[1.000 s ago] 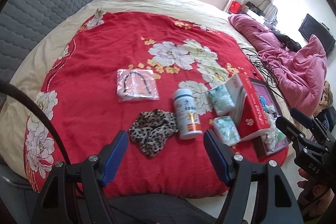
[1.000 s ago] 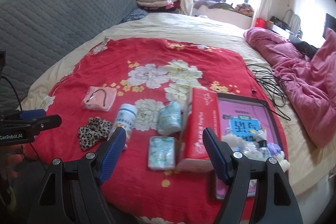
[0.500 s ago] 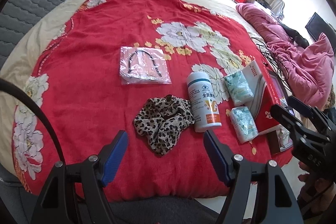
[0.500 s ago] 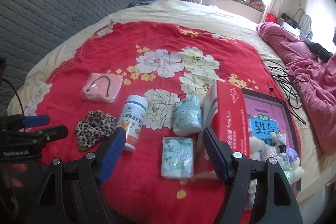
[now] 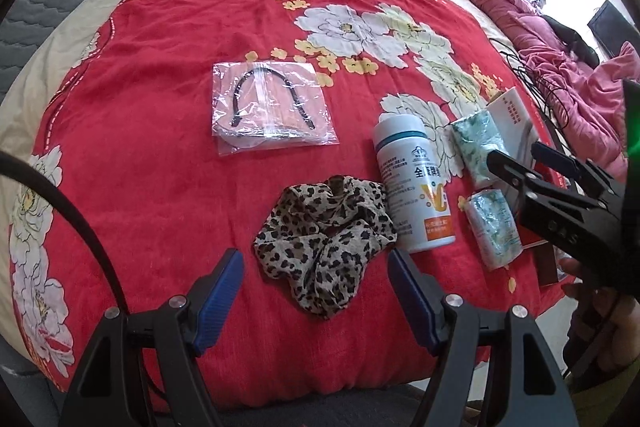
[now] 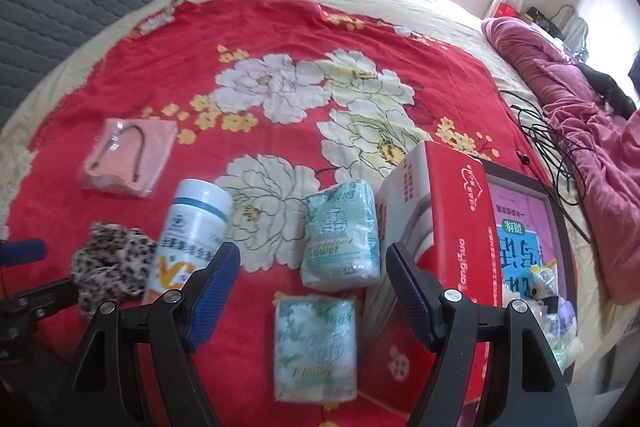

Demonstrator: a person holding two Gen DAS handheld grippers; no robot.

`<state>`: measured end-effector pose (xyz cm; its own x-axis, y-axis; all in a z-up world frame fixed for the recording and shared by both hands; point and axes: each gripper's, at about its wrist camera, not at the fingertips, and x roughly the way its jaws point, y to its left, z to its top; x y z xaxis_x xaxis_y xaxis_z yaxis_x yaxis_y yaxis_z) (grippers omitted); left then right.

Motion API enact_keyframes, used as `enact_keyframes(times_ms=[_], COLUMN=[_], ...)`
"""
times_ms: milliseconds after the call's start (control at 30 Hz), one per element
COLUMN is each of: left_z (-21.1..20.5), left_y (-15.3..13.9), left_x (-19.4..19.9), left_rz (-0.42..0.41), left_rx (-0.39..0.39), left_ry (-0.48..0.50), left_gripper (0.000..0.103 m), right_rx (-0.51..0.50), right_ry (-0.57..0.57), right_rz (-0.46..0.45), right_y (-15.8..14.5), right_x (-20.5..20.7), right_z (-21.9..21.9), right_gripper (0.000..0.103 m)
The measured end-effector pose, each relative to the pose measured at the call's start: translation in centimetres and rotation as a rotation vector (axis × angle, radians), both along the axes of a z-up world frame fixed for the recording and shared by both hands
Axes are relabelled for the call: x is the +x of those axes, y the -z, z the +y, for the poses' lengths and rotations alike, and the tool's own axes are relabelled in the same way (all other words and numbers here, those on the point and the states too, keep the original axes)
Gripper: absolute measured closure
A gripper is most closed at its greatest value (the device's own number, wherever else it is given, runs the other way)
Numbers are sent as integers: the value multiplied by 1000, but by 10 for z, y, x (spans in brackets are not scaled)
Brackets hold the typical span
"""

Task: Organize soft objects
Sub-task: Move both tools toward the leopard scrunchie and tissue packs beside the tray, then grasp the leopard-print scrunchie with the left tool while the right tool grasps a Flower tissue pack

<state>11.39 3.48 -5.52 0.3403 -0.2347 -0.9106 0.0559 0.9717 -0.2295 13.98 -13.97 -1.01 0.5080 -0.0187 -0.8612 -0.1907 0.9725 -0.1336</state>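
**Two open tools poised over soft goods on a flowered bed**

The left tool (image 5: 314, 281), jaws apart and empty, hangs above a leopard-print scrunchie (image 5: 324, 243) on the red floral blanket (image 5: 160, 67). The right tool (image 6: 312, 285), also spread wide with nothing held, frames two tissue packs (image 6: 342, 233) lying just beside a red box (image 6: 448, 227). A white bottle (image 5: 414, 183) lies between scrunchie and packs; a bagged pink item (image 5: 272, 109) sits farther back.

- A white bottle (image 6: 188, 231) lies on its side, just ahead-left of the right gripper.
- A red box (image 6: 448, 227) stands ahead-right of it.
- Black cables (image 6: 548, 147) lie farther right, beside a pink quilt (image 6: 580, 95).
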Motion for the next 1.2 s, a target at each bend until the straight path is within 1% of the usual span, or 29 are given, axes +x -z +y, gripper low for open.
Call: enact_keyframes(times_ms=[167,267,367,433,533,633,733,1033,1067,1133,1167,1200], left_z=[-2,-3,-5,-6,-7,-8,-8,-9,-10,-10,-10,-11], left_y=[8,14,20,23,29,33,38,47,48,48,49,49], left_x=[7,11,15,17,20,23,26,31,31,32,32,33], left_rz=[17,32,49,57,72,78,89,96,96,97,100,102], left_rx=[2,6,5,9,12,11,12,15,18,22,24,25], left_ry=[13,23,28,34,41,42,37,32,31,30,26,25], left_gripper=[30,30,30,30,30,30,30,30,30,30,30,30], right_rx=[-50,-98,-178,-199,-244,-284,-302,-376,-384,-397,-405,-405], right_ry=[14,17,-8,-9,-15,-15,-4,-34,-38,-46,-51,-57], right_rz=[36,58,62,82,89,92,91,80,78,78,79,84], right_y=[19,30,40,49,58,64,67,76,76,77,77,77], right_x=[18,27,32,36,42,47,53,62,63,63,63,64], right_z=[1,2,11,13,17,21,21,27,27,29,29,29], right_gripper=[27,27,27,27,27,27,27,32,34,42,49,52])
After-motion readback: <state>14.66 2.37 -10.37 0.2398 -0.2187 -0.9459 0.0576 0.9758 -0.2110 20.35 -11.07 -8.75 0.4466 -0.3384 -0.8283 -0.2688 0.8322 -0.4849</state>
